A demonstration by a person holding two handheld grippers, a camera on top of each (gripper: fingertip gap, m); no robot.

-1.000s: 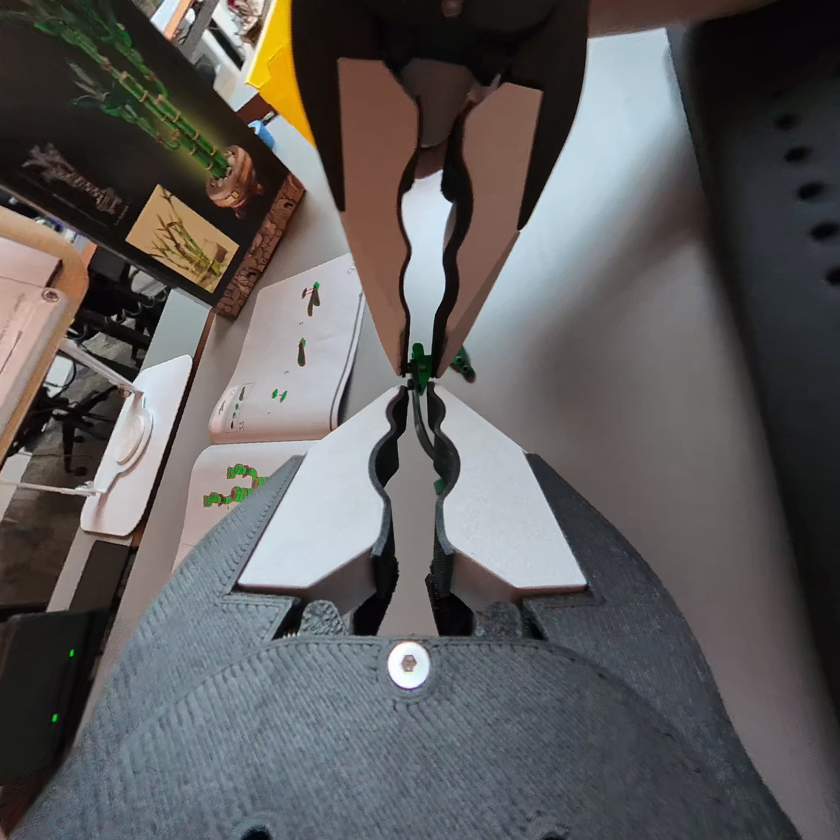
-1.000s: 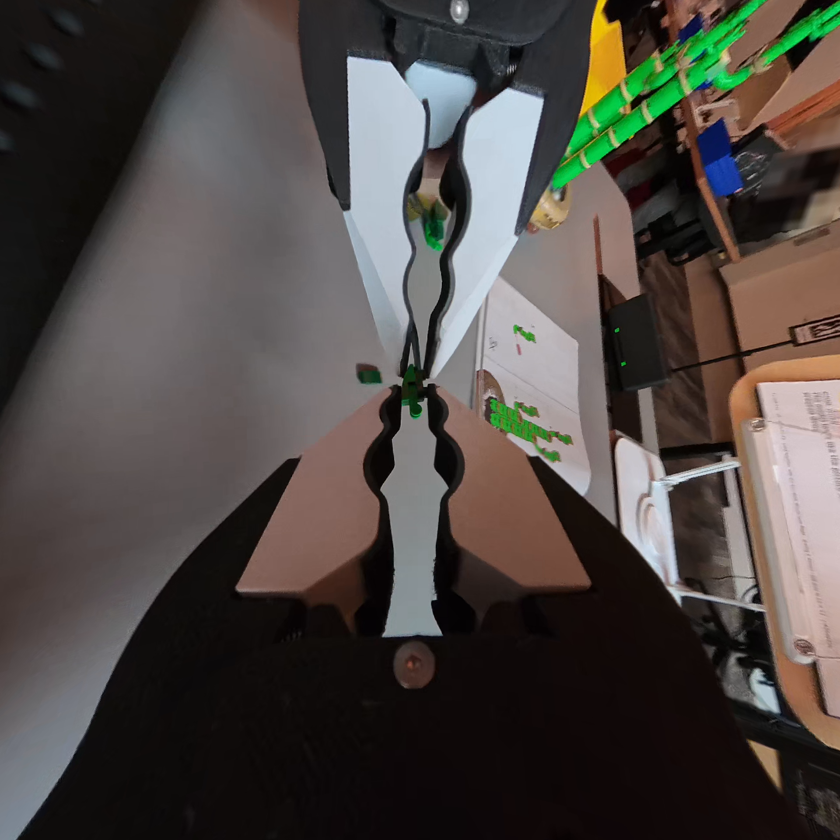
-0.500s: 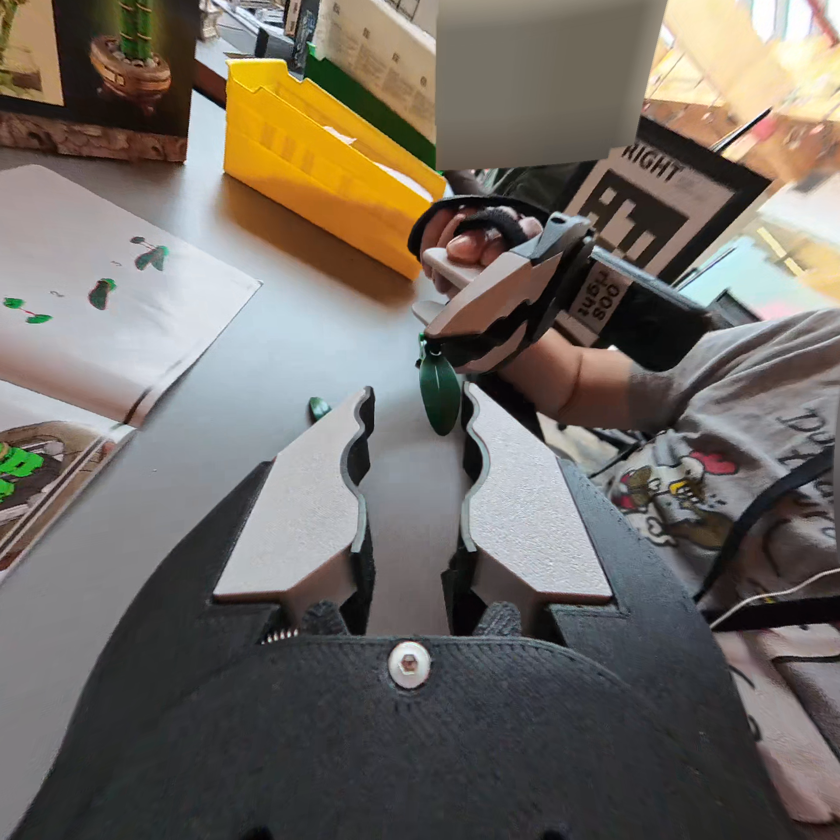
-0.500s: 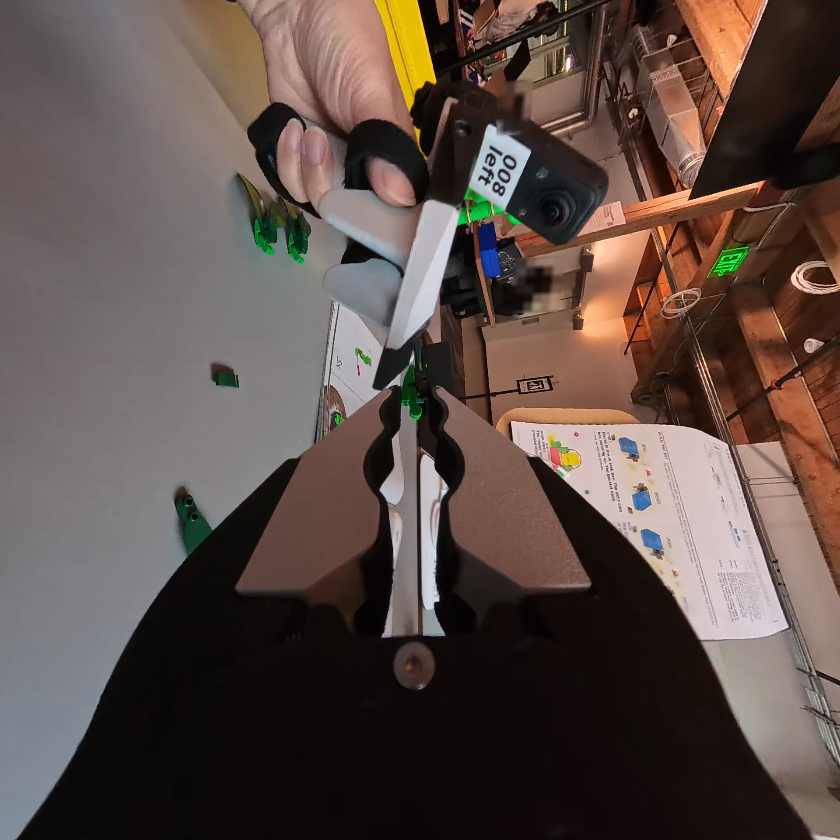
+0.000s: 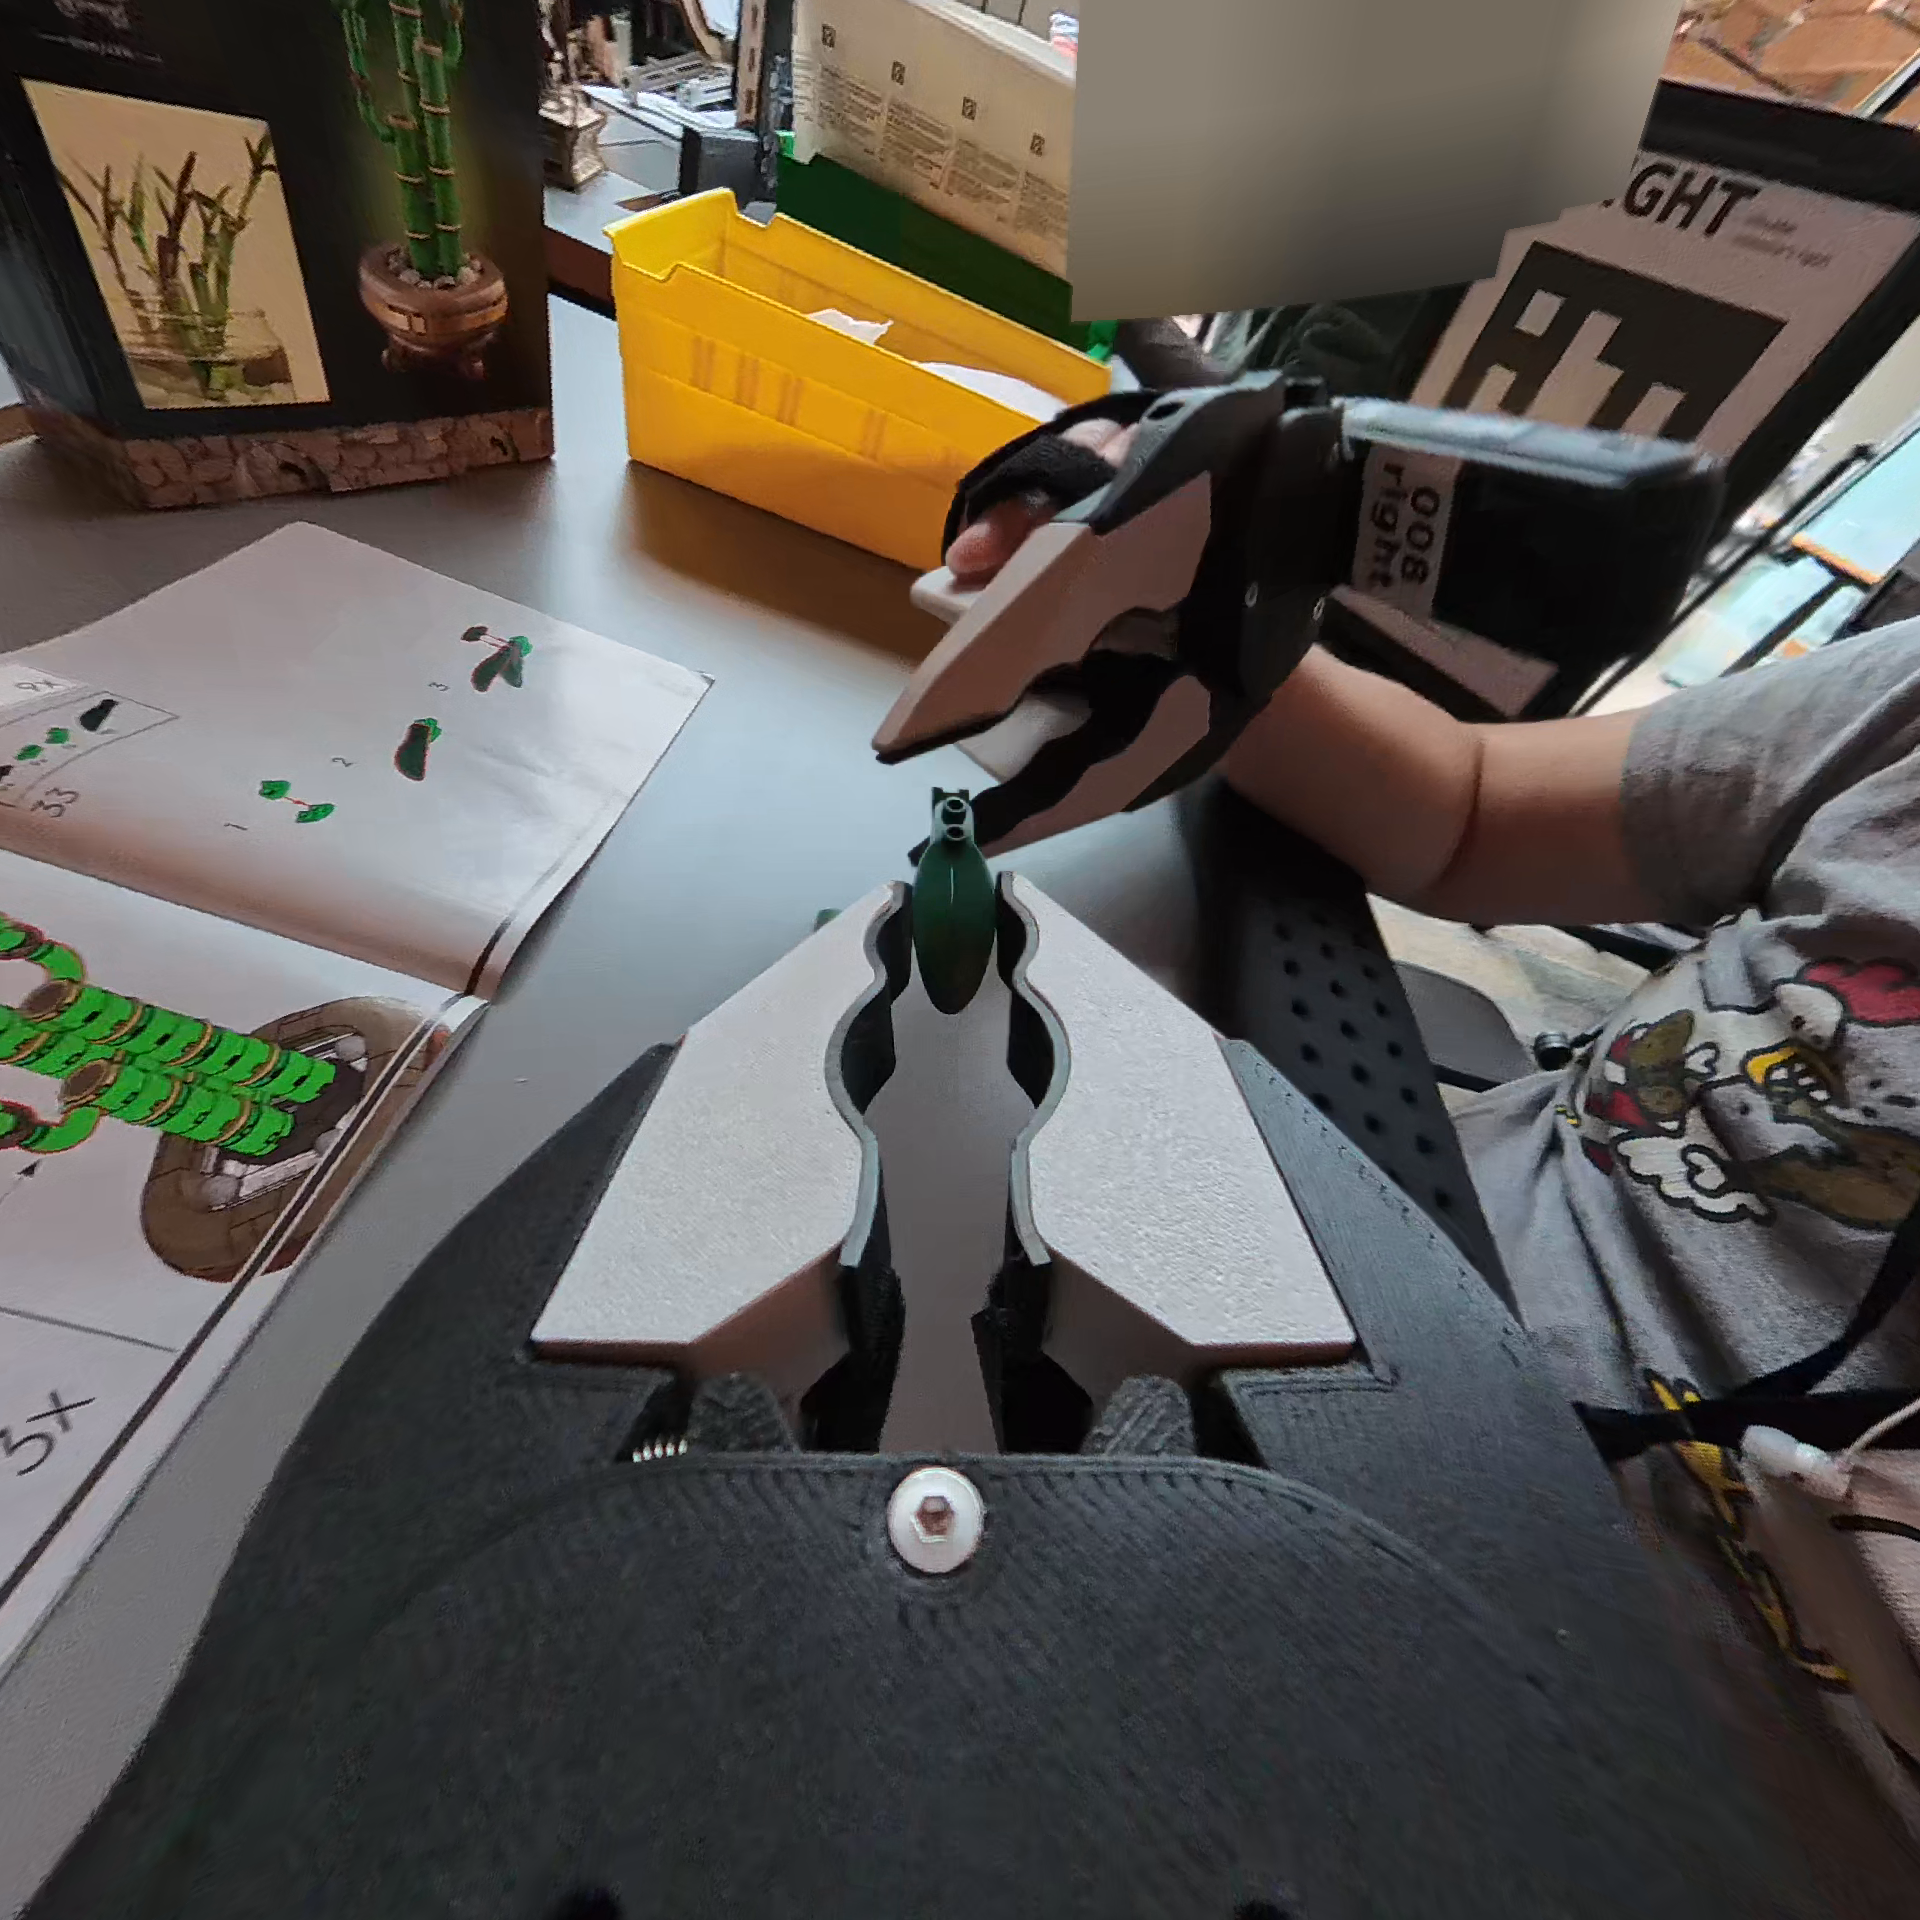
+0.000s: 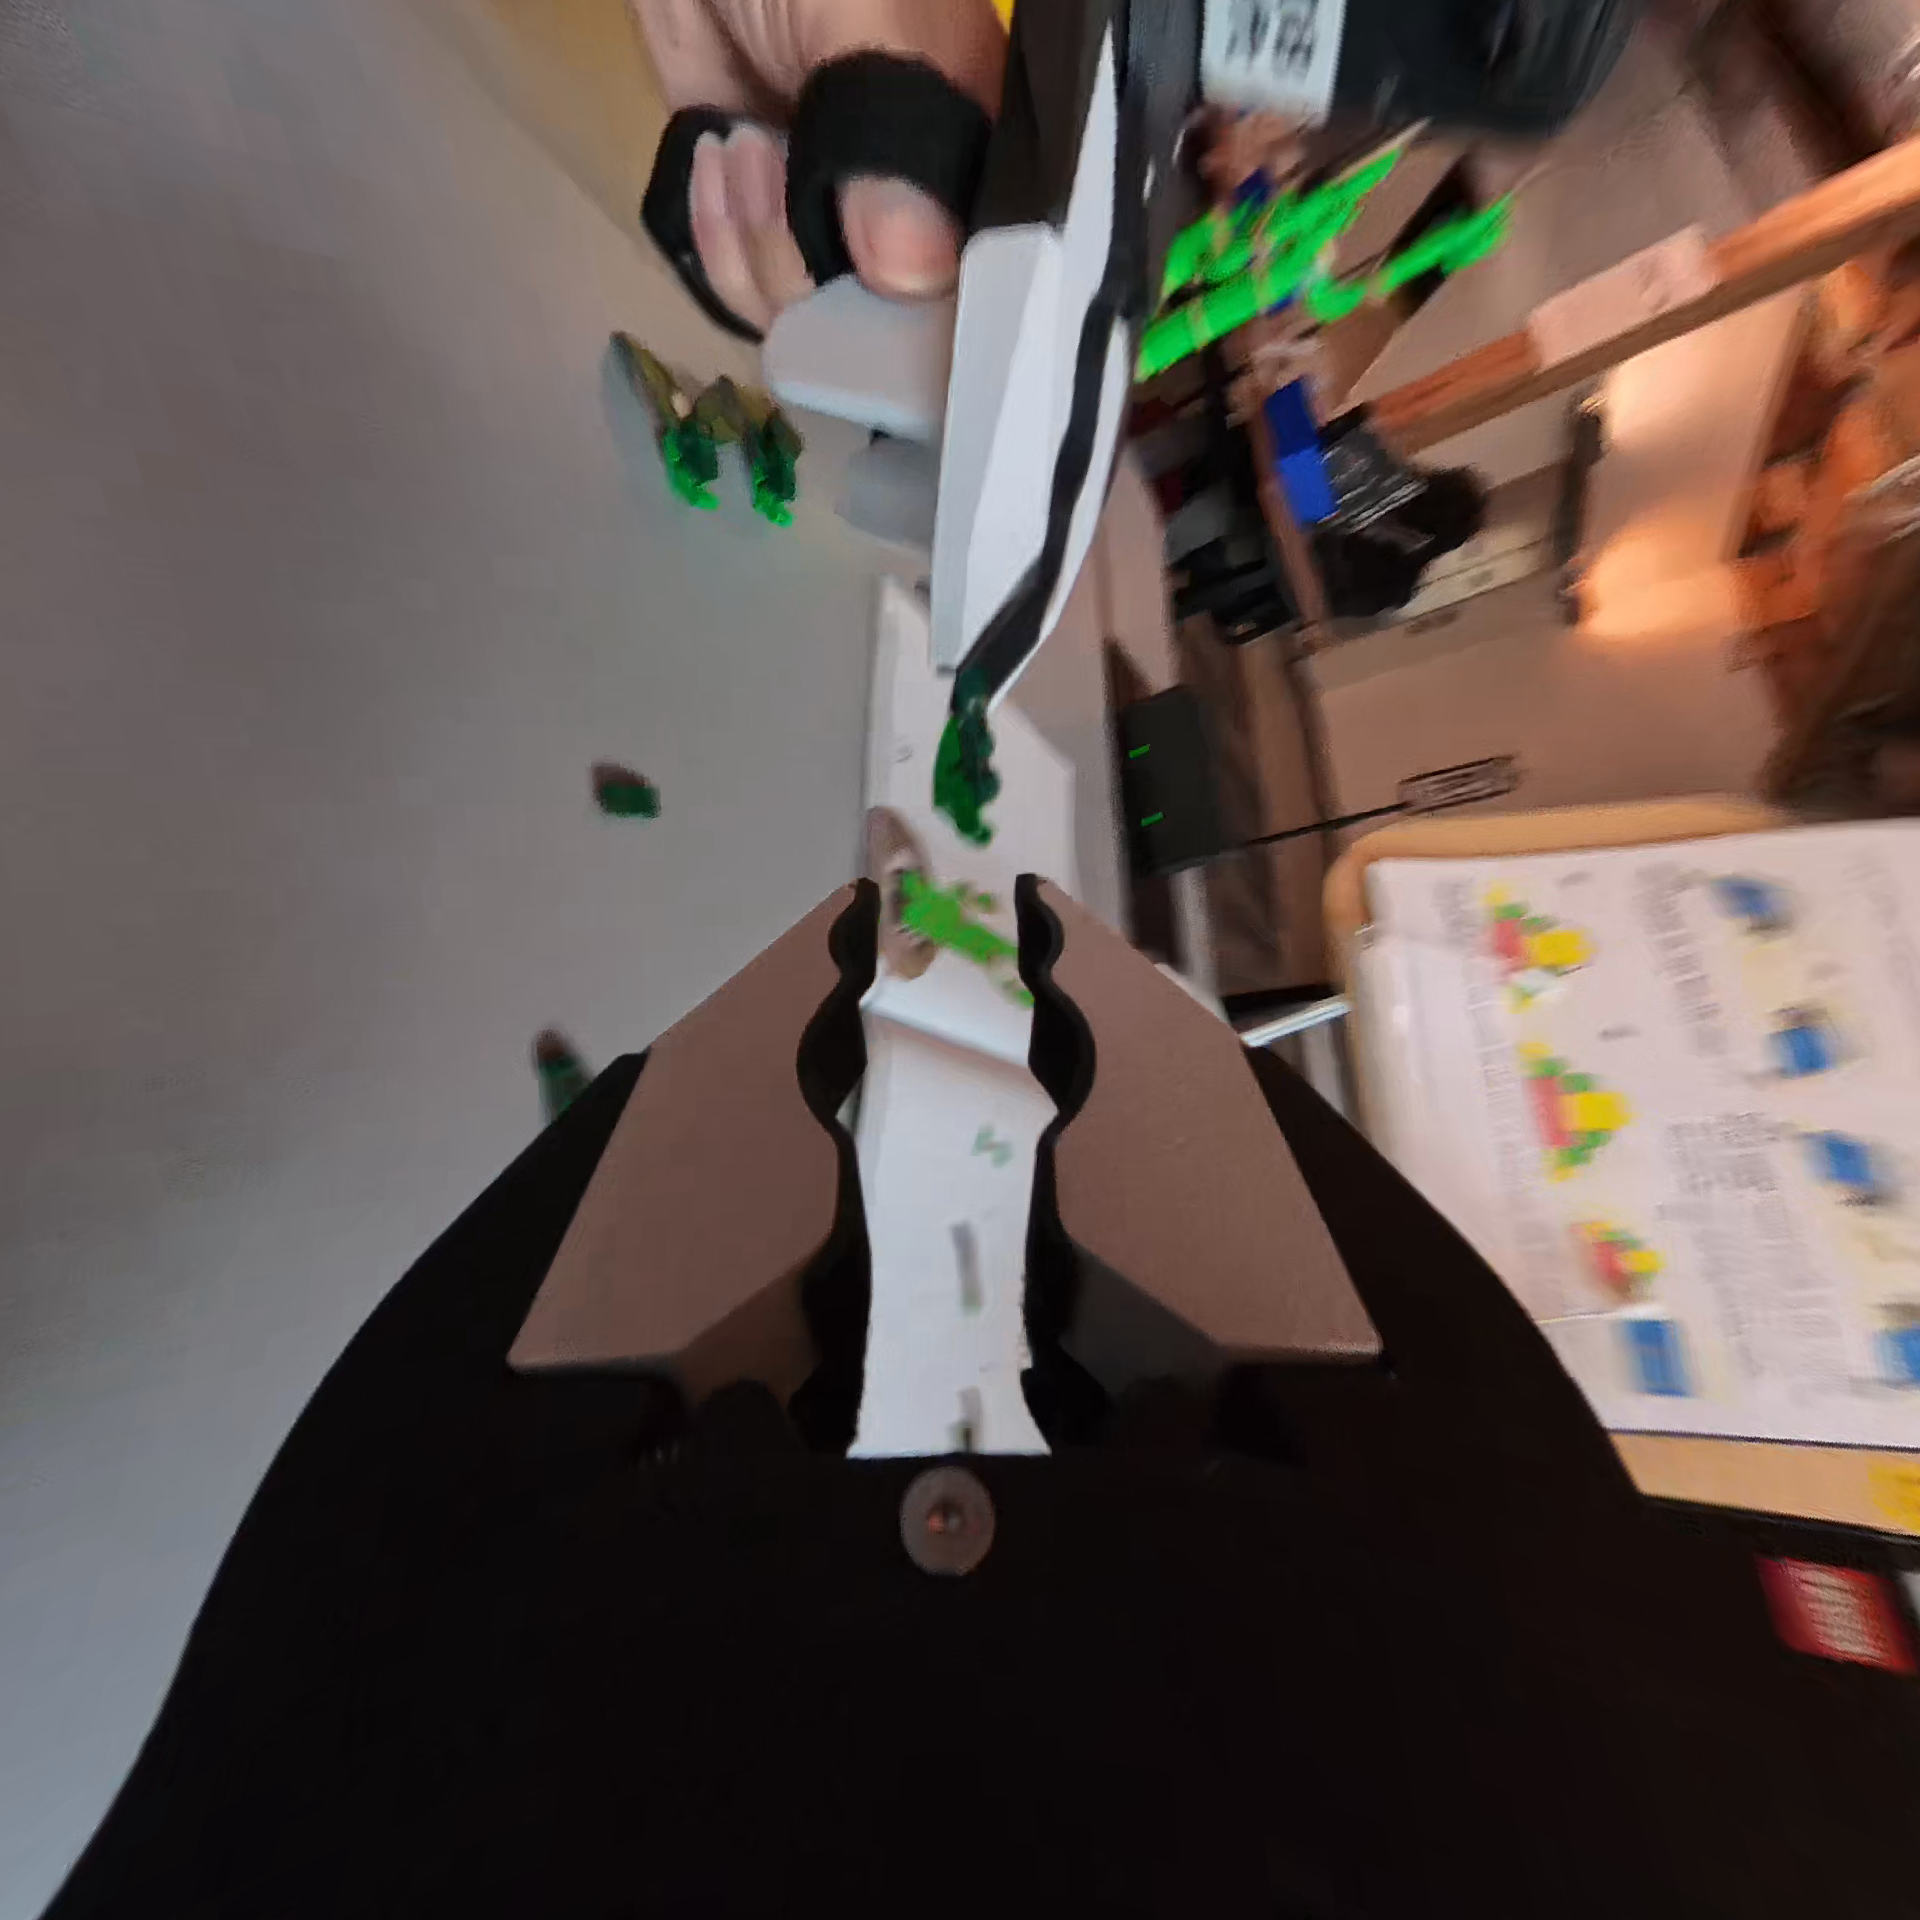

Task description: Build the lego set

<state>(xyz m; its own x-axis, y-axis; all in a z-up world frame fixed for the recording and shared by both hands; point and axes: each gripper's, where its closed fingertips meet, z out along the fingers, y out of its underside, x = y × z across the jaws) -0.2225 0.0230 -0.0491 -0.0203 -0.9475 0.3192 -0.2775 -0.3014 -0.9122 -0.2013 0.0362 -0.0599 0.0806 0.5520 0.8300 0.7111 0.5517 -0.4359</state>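
My left gripper (image 5: 951, 896) is shut on a dark green leaf piece (image 5: 951, 951), held upright between its fingertips above the grey table (image 5: 727, 582), with the piece's small stud end pointing away. My right gripper (image 5: 925, 798) hovers just beyond the leaf, jaws apart and empty. In the blurred right wrist view my right gripper (image 6: 943, 902) is open with nothing between its fingers. The left gripper (image 6: 971, 665) hangs from the top there with the green leaf piece (image 6: 964, 774) at its tip.
An open instruction booklet (image 5: 312, 779) lies at the left, the Lego box (image 5: 281, 239) and a yellow bin (image 5: 790, 395) stand behind it. Loose green pieces (image 6: 727, 447) (image 6: 623, 795) (image 6: 556, 1070) lie on the table. A person's arm (image 5: 1455, 790) and a black chair (image 5: 1320, 997) are at the right. My left and right fingertips are right by each other.
The grippers met tip to tip on the green piece. My left gripper has since closed on the leaf, and my right gripper has let go, opened and drawn back.
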